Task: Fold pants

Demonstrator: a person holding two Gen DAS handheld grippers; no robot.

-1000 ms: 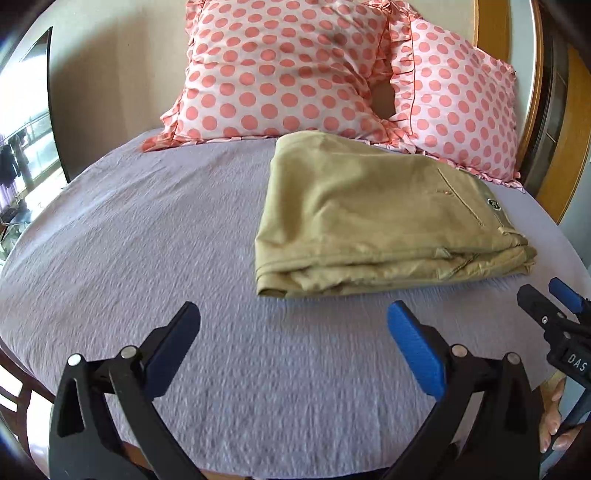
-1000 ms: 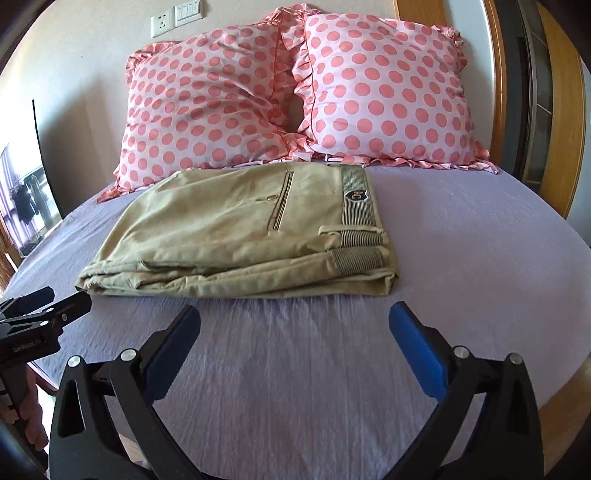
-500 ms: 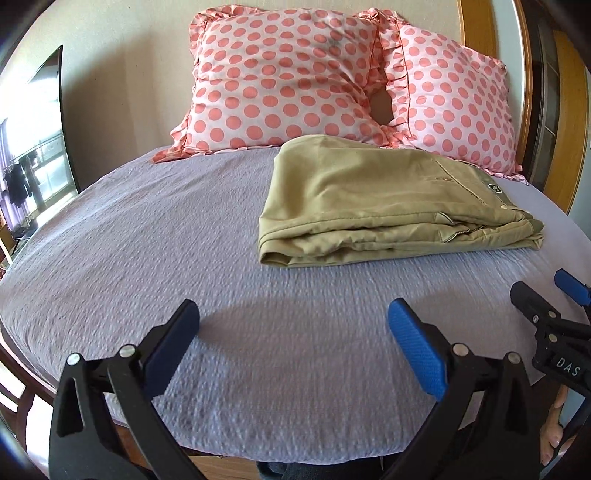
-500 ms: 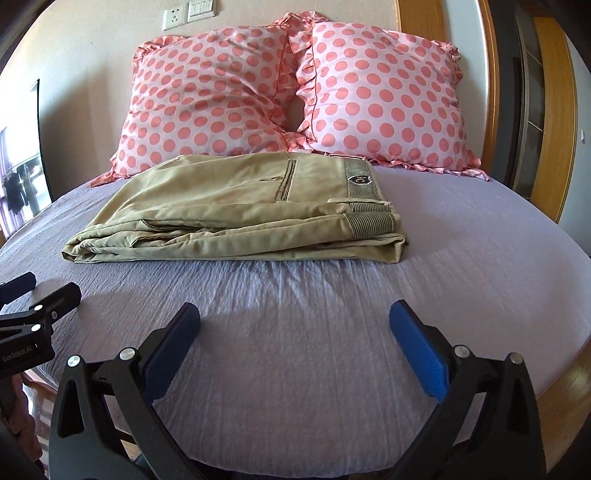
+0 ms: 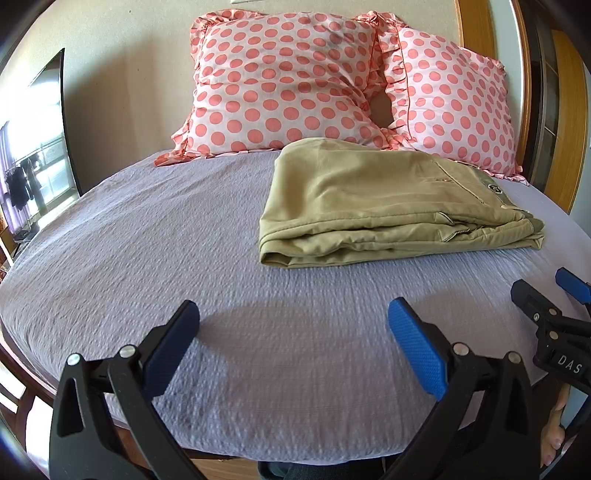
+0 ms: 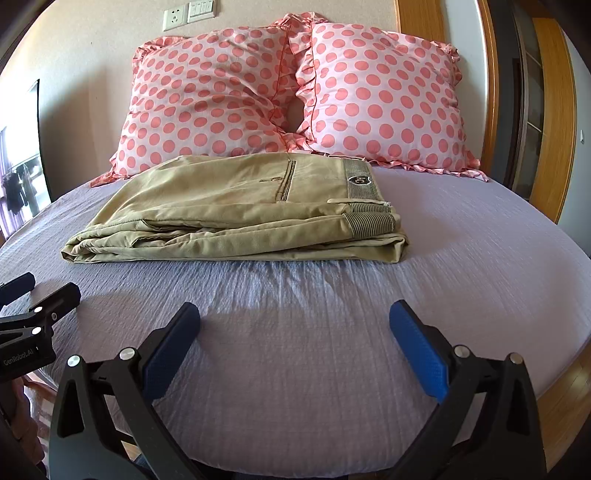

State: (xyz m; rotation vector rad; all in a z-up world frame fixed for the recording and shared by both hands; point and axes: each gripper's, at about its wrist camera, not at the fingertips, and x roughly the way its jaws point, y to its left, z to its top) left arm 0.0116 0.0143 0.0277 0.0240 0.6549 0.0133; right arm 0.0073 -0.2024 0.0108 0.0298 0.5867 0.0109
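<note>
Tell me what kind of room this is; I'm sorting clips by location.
Most likely a home bedroom. A bed with a lilac sheet fills the view, two pink polka-dot pillows lean on the wall behind it, and folded khaki pants lie on the sheet. A wall socket sits above the pillows.

left wrist: low, bed (image 5: 147, 258) foot, faces pillows (image 5: 288, 81) | right wrist: same, right of it
</note>
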